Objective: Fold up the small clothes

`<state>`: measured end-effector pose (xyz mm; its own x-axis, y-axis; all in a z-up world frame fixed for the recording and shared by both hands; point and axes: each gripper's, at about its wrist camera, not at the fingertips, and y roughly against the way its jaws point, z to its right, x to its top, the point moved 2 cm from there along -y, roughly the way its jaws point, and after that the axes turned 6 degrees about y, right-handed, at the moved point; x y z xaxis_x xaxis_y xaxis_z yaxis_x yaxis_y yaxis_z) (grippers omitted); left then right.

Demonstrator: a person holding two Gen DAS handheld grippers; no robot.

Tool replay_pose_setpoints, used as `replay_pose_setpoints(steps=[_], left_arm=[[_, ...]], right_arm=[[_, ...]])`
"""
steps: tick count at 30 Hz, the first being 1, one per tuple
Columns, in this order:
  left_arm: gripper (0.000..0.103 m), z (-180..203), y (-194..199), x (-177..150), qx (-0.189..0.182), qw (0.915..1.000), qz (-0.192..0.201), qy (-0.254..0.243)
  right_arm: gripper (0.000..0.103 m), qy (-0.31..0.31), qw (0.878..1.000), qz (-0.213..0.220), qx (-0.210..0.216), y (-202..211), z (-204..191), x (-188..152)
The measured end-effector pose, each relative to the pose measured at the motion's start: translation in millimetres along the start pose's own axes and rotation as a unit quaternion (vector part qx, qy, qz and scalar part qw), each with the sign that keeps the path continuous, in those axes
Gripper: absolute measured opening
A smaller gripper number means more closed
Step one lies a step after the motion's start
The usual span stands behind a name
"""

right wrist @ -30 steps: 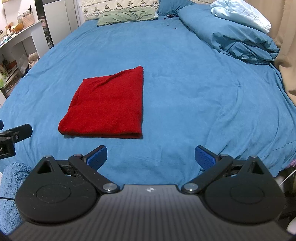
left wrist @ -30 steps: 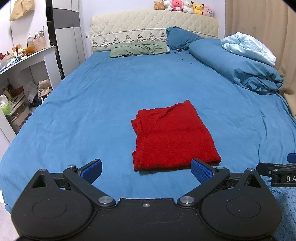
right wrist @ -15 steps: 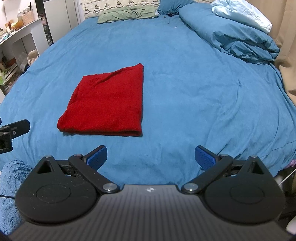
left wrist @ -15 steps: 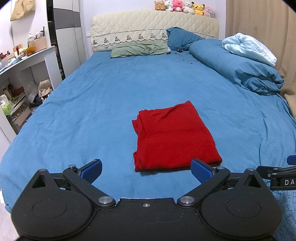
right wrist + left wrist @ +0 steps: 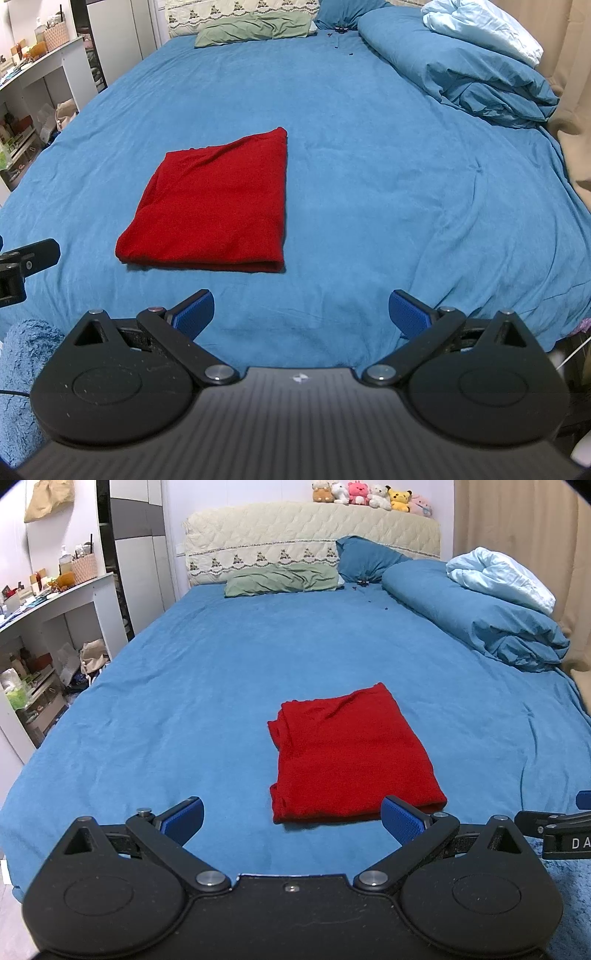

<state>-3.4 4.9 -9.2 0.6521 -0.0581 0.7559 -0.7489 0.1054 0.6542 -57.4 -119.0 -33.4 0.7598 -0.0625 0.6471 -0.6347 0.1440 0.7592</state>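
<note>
Blue bed holds folded red garment.

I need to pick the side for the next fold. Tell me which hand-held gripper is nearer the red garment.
Left. The left hand-held gripper sits just short of the red garment, its right finger level with the near edge. The right hand-held gripper hangs farther back, right of it.

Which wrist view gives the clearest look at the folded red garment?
The right wrist view: the red garment lies wholly unobstructed, with its near folded edge visible. In the left wrist view the garment has its near right corner hidden behind a blue finger pad.
</note>
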Motion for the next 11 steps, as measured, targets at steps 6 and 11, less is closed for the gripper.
replay_pose_setpoints(steps=[6,11], left_arm=[[0.103,-1.8,1.4,1.1,-0.006,1.0,0.005,0.004],[0.103,-3.6,1.8,0.4,-0.005,0.9999,0.011,0.0]], right_arm=[[0.103,0.001,1.0,0.004,-0.001,0.1,-3.1,-0.1],[0.103,0.002,1.0,0.006,-0.001,0.9,-2.3,0.9]])
